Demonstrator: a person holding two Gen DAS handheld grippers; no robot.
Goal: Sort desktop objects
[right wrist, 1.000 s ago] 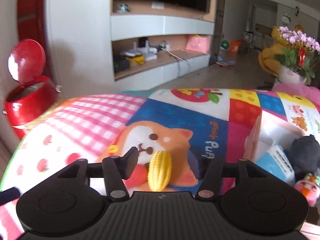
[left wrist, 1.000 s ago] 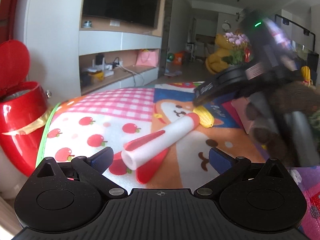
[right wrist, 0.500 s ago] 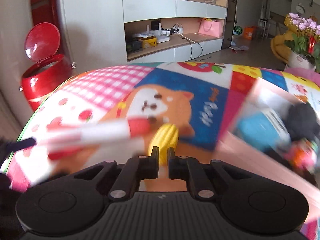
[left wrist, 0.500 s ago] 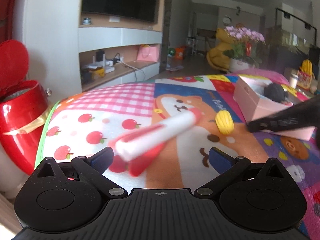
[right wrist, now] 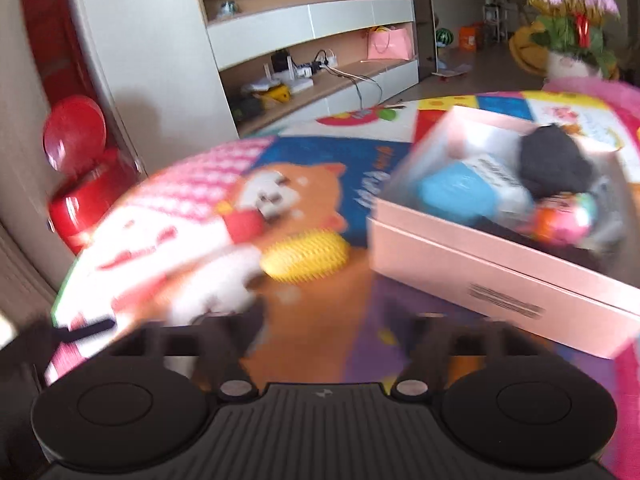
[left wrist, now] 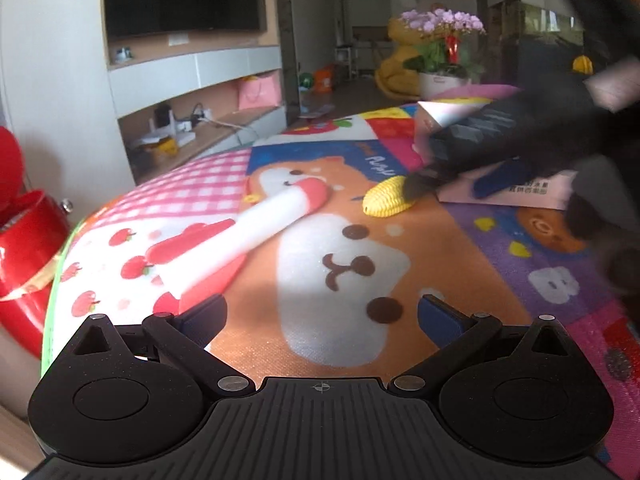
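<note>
A yellow toy corn cob [right wrist: 304, 256] lies on the cartoon play mat [right wrist: 320, 320], just ahead of my right gripper [right wrist: 328, 332]. Its jaws are opening and nothing is between them. In the left wrist view one of its fingers [left wrist: 418, 184] is against the corn cob [left wrist: 386, 202]. A white foam rocket [left wrist: 248, 236] with red fins and a red tip lies to the left of the cob. My left gripper [left wrist: 320, 316] is open and empty, and its left fingertip is near the rocket's tail.
A pink cardboard box [right wrist: 480, 276] stands right of the cob and holds a blue pack [right wrist: 456, 194], a black plush [right wrist: 552, 164] and a colourful toy. A red lidded bin [left wrist: 24, 248] stands off the mat's left edge. A shelf wall and a flower pot are behind.
The right jaws closed just short of the corn cob, gripping nothing, and have spread again while that gripper swung right toward the box. The left gripper shifted, so the rocket now lies off to its left.
</note>
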